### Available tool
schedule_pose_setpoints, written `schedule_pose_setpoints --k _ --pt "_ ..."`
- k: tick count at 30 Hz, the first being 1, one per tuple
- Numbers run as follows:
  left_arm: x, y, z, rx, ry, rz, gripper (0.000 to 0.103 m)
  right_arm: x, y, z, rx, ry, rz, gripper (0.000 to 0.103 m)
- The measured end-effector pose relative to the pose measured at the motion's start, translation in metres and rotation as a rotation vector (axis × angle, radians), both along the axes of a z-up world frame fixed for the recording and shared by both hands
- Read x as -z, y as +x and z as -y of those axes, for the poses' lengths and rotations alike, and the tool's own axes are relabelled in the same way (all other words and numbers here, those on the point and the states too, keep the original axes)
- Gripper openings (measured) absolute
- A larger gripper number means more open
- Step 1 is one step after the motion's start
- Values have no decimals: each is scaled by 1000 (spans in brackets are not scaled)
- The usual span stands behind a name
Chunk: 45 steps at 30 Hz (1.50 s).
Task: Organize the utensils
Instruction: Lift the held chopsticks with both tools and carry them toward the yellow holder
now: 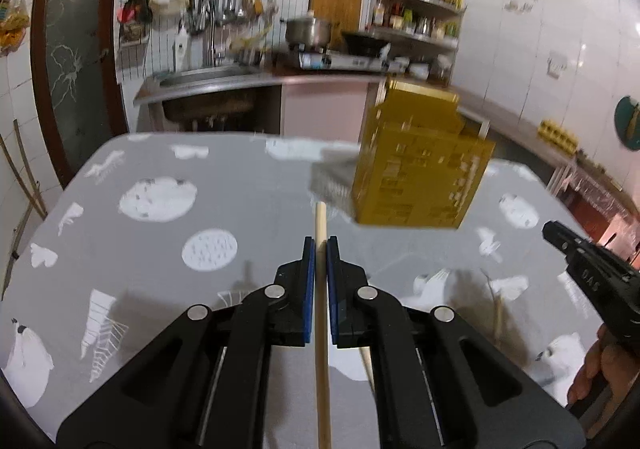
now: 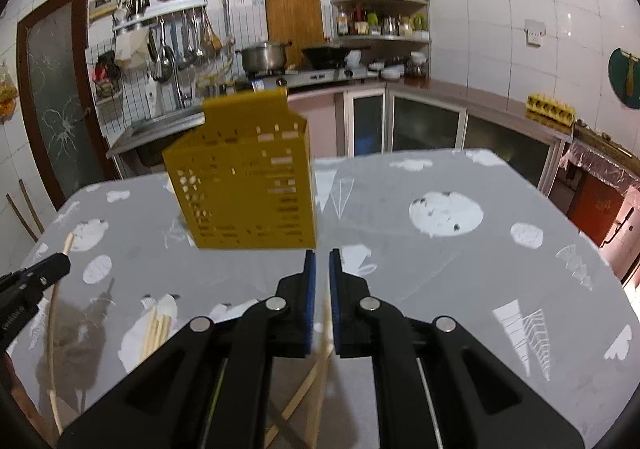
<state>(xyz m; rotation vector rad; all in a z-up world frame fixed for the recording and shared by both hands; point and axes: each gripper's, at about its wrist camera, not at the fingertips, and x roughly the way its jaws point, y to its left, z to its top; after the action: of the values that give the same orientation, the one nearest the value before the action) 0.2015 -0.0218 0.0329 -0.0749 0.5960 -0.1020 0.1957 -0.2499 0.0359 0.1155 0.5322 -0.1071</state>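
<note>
A yellow perforated utensil holder [image 1: 420, 177] [image 2: 248, 177] stands upright on the grey patterned table [image 1: 200, 177] [image 2: 440, 269], ahead of both grippers. My left gripper [image 1: 321, 239] [image 2: 60, 261] is shut on a pale wooden chopstick [image 1: 320, 217] [image 2: 69, 243], whose tip pokes out past the blue pads towards the holder. My right gripper [image 2: 322, 252] [image 1: 550, 229] is shut too. A thin chopstick [image 2: 327, 323] shows in the slit between its pads and runs back under the fingers. Both grippers hang above the table, short of the holder.
Several loose chopsticks [image 2: 156, 329] lie on the table between the two grippers, and more cross under my right gripper [image 2: 298, 401]. A hand [image 1: 592, 369] grips the right tool. Behind the table's far edge runs a kitchen counter with a sink [image 1: 208, 79] and a stove with a pot [image 2: 264, 55].
</note>
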Motion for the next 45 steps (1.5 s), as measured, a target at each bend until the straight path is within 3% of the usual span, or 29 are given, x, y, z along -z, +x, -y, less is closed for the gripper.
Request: schedule_pose_setpoints --k 5,11,16,20,22,23,24,27,28,33,34,40,45 --pt "-16 -11 -2 26 -44 41 5 -18 -11 2 -4 -12 72 7" --pt "-26 -18 4 35 -24 98 5 -32 -20 2 -12 -32 133 7" --pt "-24 -14 4 34 -12 89 5 -19 1 9 -45 13 10 7" --pt "-24 -11 3 40 -1 85 5 18 29 14 -32 7 -139 10" --pt "-22 -9 4 46 4 76 5 36 38 17 -20 18 -203 26" --pt "-21 -8 4 48 9 71 5 44 43 18 -14 15 -228 42" --pt "-21 -6 4 48 13 69 5 49 46 17 -10 9 -244 45" --pt "-18 -2 3 50 21 61 5 64 57 18 9 -8 -310 39" --pt "-18 -1 3 52 20 58 5 69 61 18 10 -7 -334 32" --pt "-15 3 4 63 23 52 5 87 76 18 22 0 -401 16" --pt "-15 3 5 64 24 52 5 87 77 17 22 -4 -398 6" --pt "-14 5 7 65 25 57 5 64 68 22 20 36 -295 5" --pt "-20 5 7 60 6 82 5 18 50 28 15 65 -109 5"
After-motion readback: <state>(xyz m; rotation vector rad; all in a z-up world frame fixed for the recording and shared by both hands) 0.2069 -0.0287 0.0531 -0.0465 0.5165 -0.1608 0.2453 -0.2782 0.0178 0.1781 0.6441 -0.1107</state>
